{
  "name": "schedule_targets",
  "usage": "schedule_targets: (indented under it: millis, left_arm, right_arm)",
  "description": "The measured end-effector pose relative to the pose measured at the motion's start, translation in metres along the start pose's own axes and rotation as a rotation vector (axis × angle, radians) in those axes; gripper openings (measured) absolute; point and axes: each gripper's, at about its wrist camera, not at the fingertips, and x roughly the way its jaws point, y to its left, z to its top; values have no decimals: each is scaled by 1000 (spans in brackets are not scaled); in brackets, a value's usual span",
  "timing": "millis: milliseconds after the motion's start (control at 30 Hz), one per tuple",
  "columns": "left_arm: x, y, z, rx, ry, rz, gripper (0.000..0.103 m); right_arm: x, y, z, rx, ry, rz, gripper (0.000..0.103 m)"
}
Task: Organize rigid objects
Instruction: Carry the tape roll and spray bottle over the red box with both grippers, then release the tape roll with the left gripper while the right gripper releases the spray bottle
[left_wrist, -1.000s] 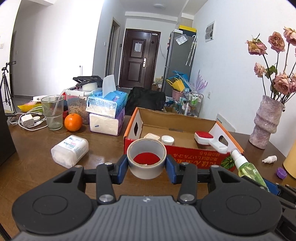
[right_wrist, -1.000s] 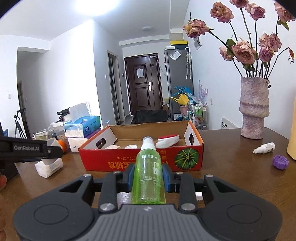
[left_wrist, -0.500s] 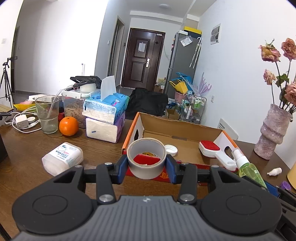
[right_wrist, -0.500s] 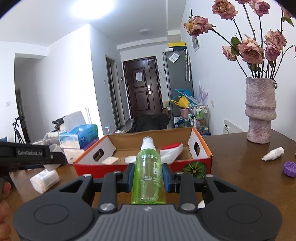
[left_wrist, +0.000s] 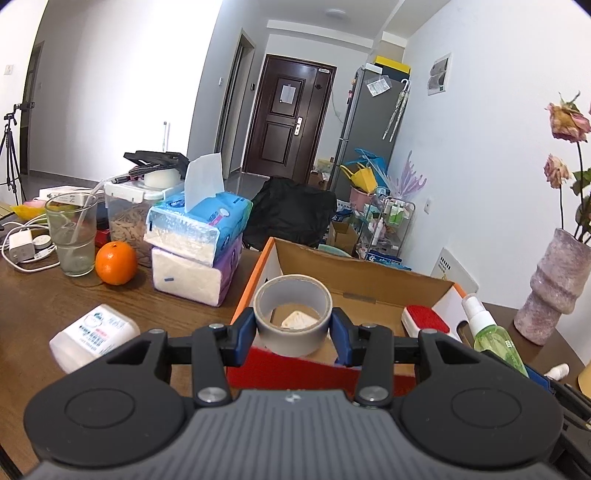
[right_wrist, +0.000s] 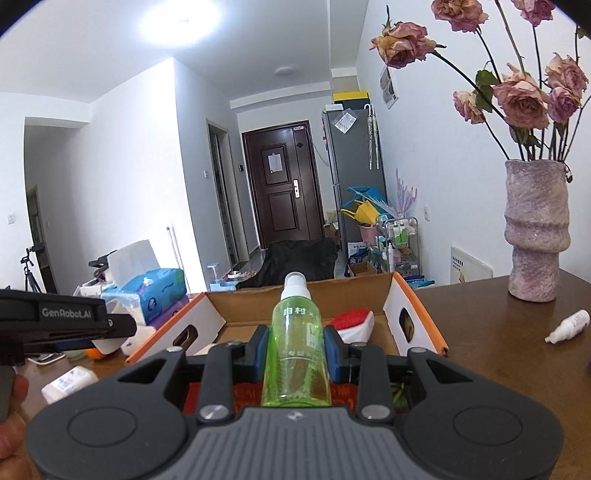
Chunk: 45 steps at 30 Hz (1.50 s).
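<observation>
Your left gripper: jaws clamp one tape roll over the cardboard box. Your right gripper: jaws clamp one green spray bottle before it. Left view alone: one orange, two tissue packs on the counter. Right view alone: one whole vase.

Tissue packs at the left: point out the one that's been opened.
The blue tissue pack on top of the stack: a white tissue sticks up from its slot. The white-and-purple tissue pack beneath it shows no tissue pulled out.
</observation>
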Motion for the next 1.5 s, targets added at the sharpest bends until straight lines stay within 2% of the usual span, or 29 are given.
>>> schedule_targets:
  millis: [400, 767, 1000, 1300, 1333, 1400, 1433, 1467, 1500]
  left_arm:
    - [45, -1, 22, -16, 2, 8, 44]
    - [84, -12, 33, 14, 6, 9, 44]
    - [106, -18, 35, 38, 17, 10, 44]
    - [137, -21, 31, 68, 75, 34, 45]
    - [138, -19, 30, 67, 81, 26, 48]
    - [137, -18, 30, 71, 79, 22, 65]
    - [135, -18, 30, 74, 69, 40, 84]
    - [133, -17, 29, 76, 52, 54, 94]
    - [130, -17, 29, 79, 33, 63, 96]
  right_arm:
    - [47, 10, 16, 0, -5, 35, 30]
    - [85, 10, 26, 7, 5, 32, 30]
    - [117, 9, 31, 19, 37, 17, 30]
    - [144, 4, 31, 14, 102, -14, 30]
    - [146, 2, 30, 13, 117, -22, 30]
    - [148, 0, 28, 11, 140, -37, 32]
    - [147, -2, 27, 8, 140, -55, 37]
    - [146, -2, 28, 7, 138, -70, 54]
    - [143, -4, 28, 11, 127, -81, 69]
